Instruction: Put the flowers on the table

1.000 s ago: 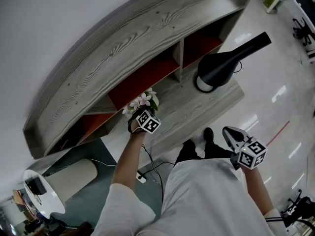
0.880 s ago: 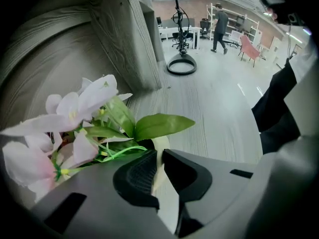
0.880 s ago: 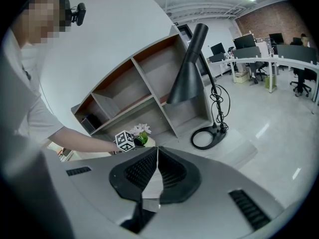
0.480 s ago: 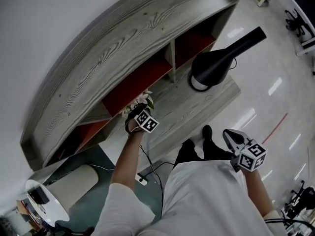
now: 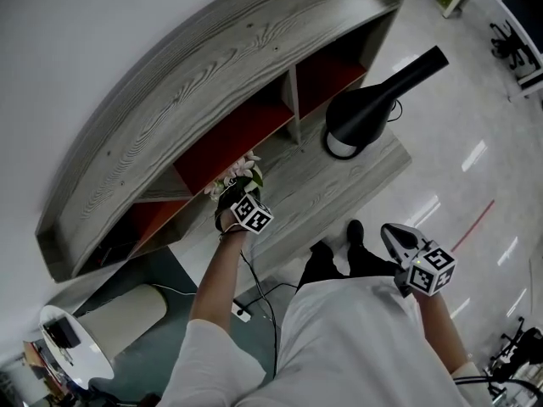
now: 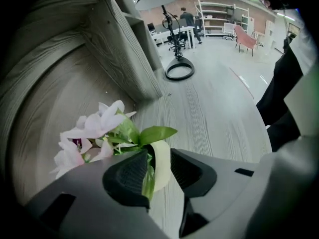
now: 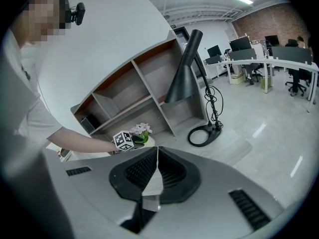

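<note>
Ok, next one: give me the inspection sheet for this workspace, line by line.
Surface: grey wood-grain table.
Job's things: flowers upright in a pale pot on the table, in front of the red-backed shelf.
Clutter: black lamp on the table.
Grippers: left tool has just been opening, jaws apart, flowers between them, not pressed; right tool shut, empty, held back beside the person.
Cables: lamp cord; power strip with its lead on the floor.
Surroundings: office desks beyond.
</note>
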{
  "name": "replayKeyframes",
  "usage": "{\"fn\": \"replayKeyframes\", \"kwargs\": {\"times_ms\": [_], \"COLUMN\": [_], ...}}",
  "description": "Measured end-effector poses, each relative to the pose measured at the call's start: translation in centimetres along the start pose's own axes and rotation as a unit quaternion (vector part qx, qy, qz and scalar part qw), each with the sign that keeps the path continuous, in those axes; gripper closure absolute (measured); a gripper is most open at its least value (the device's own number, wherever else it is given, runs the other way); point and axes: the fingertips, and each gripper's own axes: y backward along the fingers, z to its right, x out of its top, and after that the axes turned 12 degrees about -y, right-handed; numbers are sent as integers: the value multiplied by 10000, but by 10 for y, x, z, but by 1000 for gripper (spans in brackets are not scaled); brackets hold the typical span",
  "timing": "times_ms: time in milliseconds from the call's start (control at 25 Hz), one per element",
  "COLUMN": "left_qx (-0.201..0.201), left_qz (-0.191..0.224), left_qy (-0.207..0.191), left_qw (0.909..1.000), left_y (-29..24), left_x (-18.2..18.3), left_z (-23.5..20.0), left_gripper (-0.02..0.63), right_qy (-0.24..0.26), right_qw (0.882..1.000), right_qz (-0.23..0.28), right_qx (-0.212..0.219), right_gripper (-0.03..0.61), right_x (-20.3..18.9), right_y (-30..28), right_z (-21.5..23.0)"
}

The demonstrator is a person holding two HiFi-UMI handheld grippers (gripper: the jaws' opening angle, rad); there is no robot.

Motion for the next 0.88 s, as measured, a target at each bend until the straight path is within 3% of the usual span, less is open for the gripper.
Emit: {"fn": "replayKeyframes", "kwargs": {"times_ms": [200,280,320,520,720,800,880], "left_qx": [534,743,851,1271,1483,1480,1442], "left_qz": [345,484,538,735,1028,1281,1601], "left_qy": [421,688,826,1702,2790,3350,4013], "left_qw": [9971,9937,9915,9744,9432,9217,8902], "left_y": [43,67,80,142,197,216,236], "left_x": [13,20,24,40,66,79,91], "left_z": [-7,-6,-4,11,45,65,88], "left_gripper": [479,508,546,597,603,604,604], "right_qy": [113,195,252,519,767,892,985], "right_qw": [9998,9993,9989,9954,9902,9876,9848], "right_qz": [27,11,-4,-93,-278,-364,-408], "right_qx": [181,304,385,802,1129,1243,1373], "right_gripper": [558,558,558,558,558,558,558], "right_x": [5,7,8,21,25,22,19], "right_y": [6,10,13,25,45,55,65], "right_z": [-3,-5,-5,0,12,17,20]}}
